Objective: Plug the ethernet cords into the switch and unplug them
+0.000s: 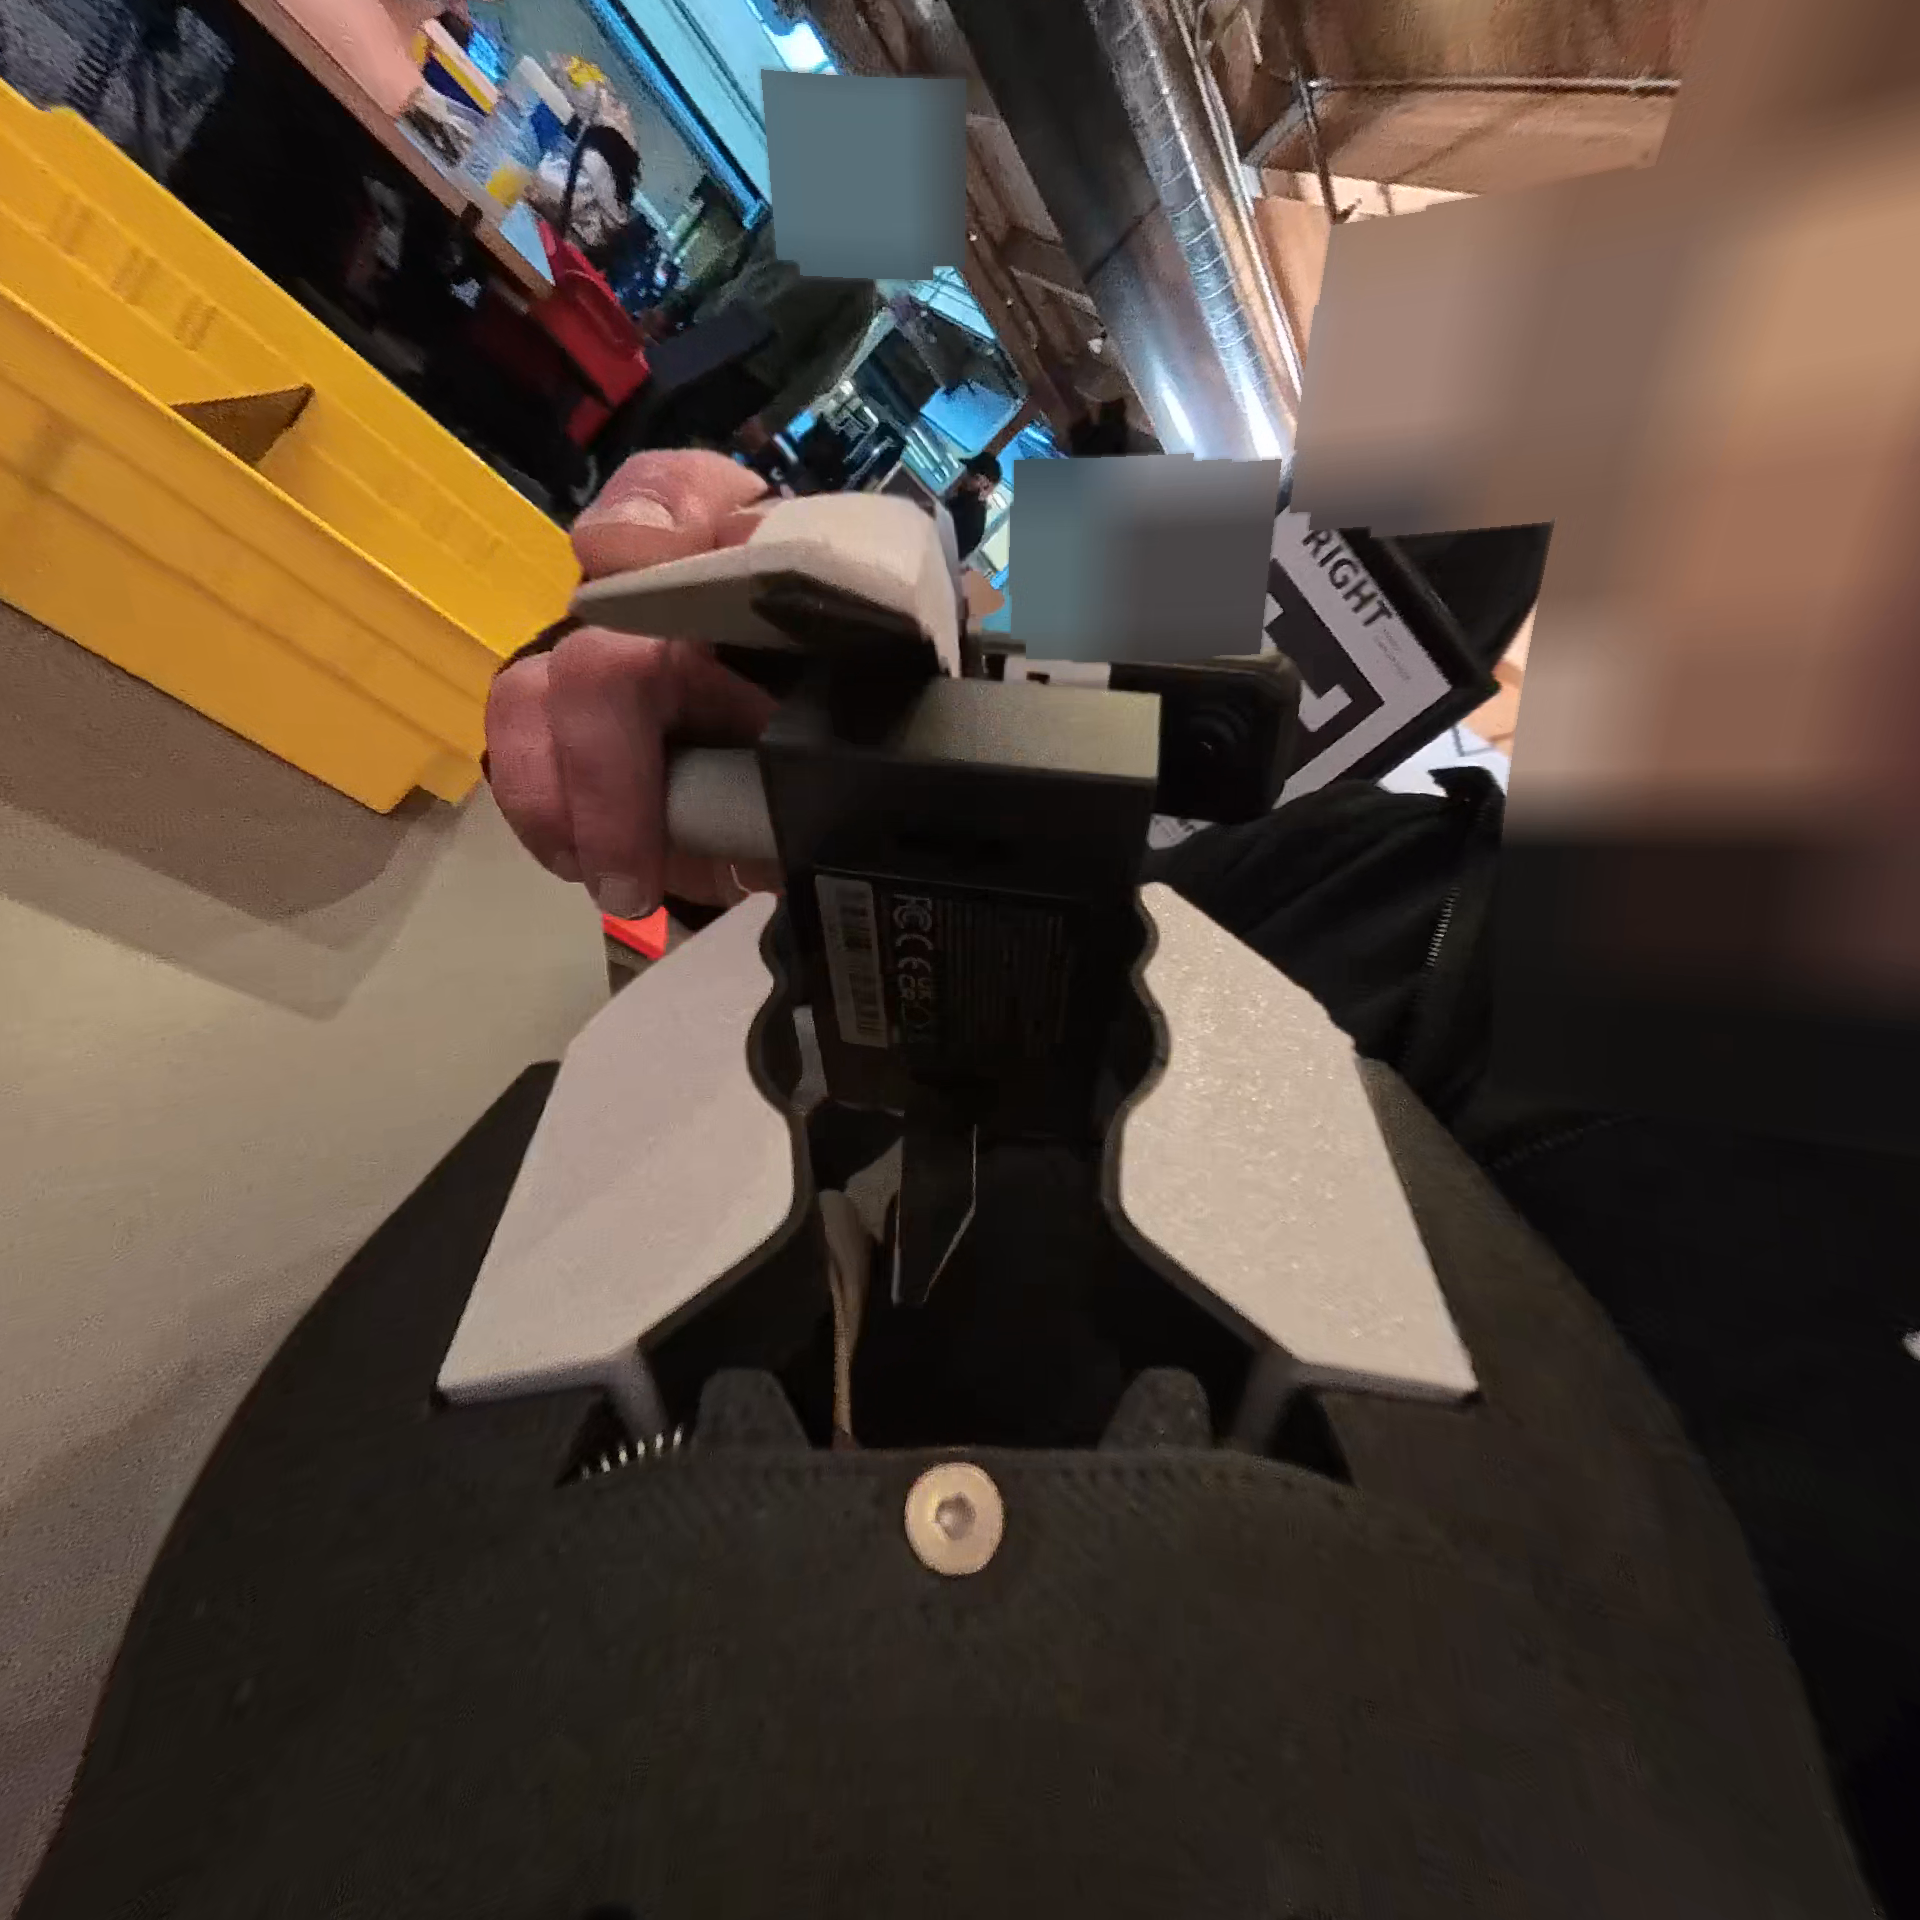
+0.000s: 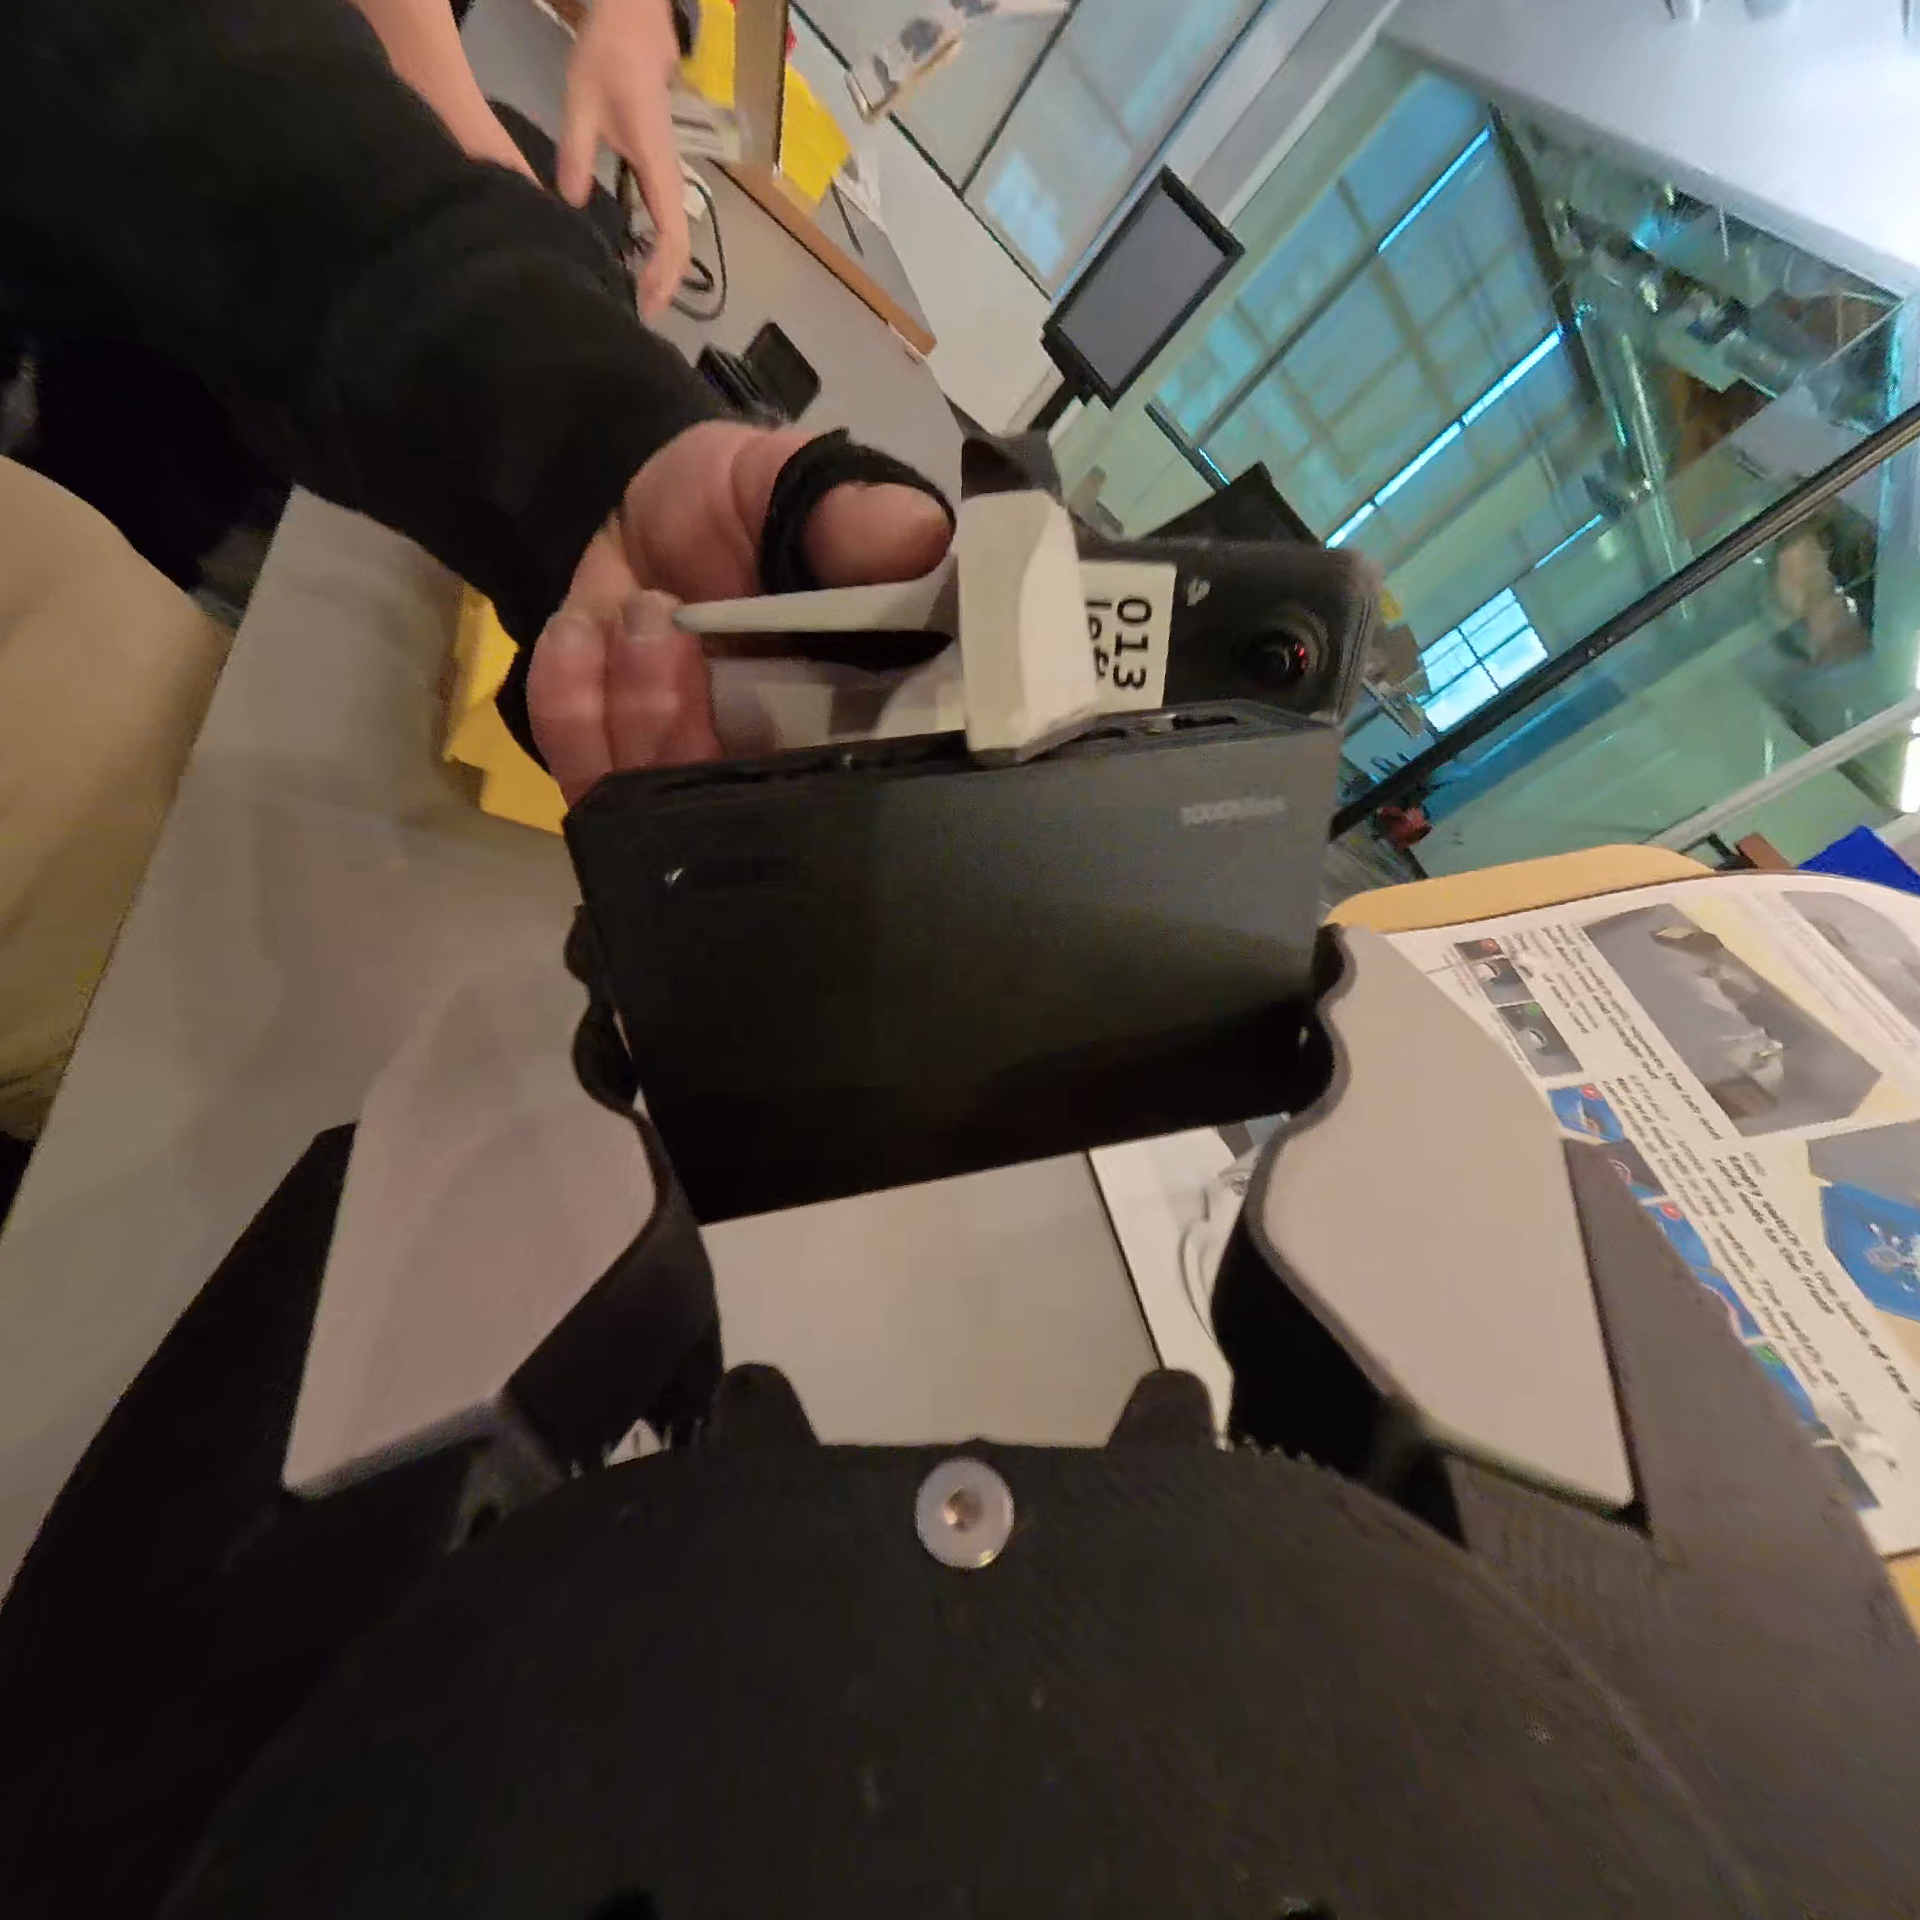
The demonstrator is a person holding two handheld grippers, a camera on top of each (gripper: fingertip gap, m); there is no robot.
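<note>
The black switch [image 1: 966, 997] is held up off the table between both grippers. In the left wrist view I see its underside with a label. My left gripper [image 1: 956, 914] is shut on one end of it. The right gripper [image 1: 1039, 717], held in a hand, clamps the far end. In the right wrist view the switch [image 2: 935, 935] shows its smooth top face, and my right gripper [image 2: 961, 966] is shut across its width. The left gripper [image 2: 1018, 644] grips its far edge. No ethernet cord shows clearly in either view.
Stacked yellow bins [image 1: 208, 416] stand on the grey table [image 1: 156, 1143] at left. A printed instruction sheet [image 2: 1662, 1039] lies on the table [image 2: 364, 935] at right. A monitor [image 2: 1143, 281] and another person's hand [image 2: 623, 135] are farther back.
</note>
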